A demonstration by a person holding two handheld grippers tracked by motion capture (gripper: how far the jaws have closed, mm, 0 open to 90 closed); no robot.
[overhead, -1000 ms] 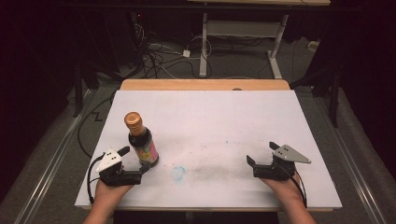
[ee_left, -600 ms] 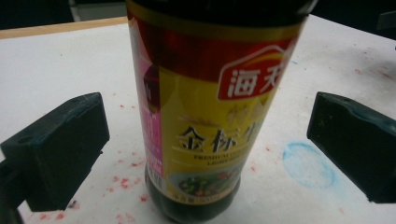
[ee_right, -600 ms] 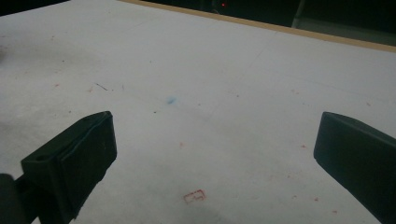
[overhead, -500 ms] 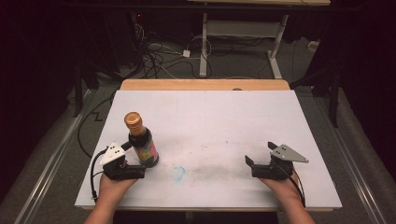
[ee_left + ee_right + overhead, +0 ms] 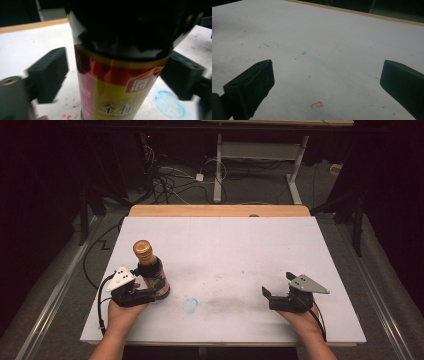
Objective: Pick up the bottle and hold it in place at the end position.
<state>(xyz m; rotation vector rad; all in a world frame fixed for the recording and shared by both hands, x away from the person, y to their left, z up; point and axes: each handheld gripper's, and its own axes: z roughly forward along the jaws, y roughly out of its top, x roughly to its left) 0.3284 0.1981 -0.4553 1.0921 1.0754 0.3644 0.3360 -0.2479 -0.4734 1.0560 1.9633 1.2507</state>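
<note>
dark room behind, cables (image 5: 172, 177) tangled on the floor past the table's far edge, white desk legs (image 5: 218, 172) beyond them.

white table (image 5: 240, 245) covers most of the high view, wooden strip (image 5: 220, 210) along its far side. surface scuffed: grey smear near the front centre, a blue ring mark (image 5: 190, 305) just left of it, small red specks scattered about in both gripper views.

person's forearms come in from the bottom edge, one at each front corner, well apart.

bottle (image 5: 150, 271) stands upright on the table's front left part, dark body, gold cap (image 5: 142, 248), label red over yellow with a pink panel at its side (image 5: 117, 95). blue ring mark lies just to its right on the table.

left hand-held gripper (image 5: 150, 292) sits at the bottle's base, grey plate on top, cable looping off the front left. left gripper view: bottle stands between the two black jaws; they have just been closing. right jaw meets the bottle's side; left jaw is close beside the label with a thin strip of table showing between, so a firm grip cannot be told.

right hand-held gripper (image 5: 266, 292) rests at the front right, jaws pointing left toward the centre. right gripper view: jaws wide apart, bare table between them, a small red square mark (image 5: 317, 105) on the surface near the bottom.
</note>
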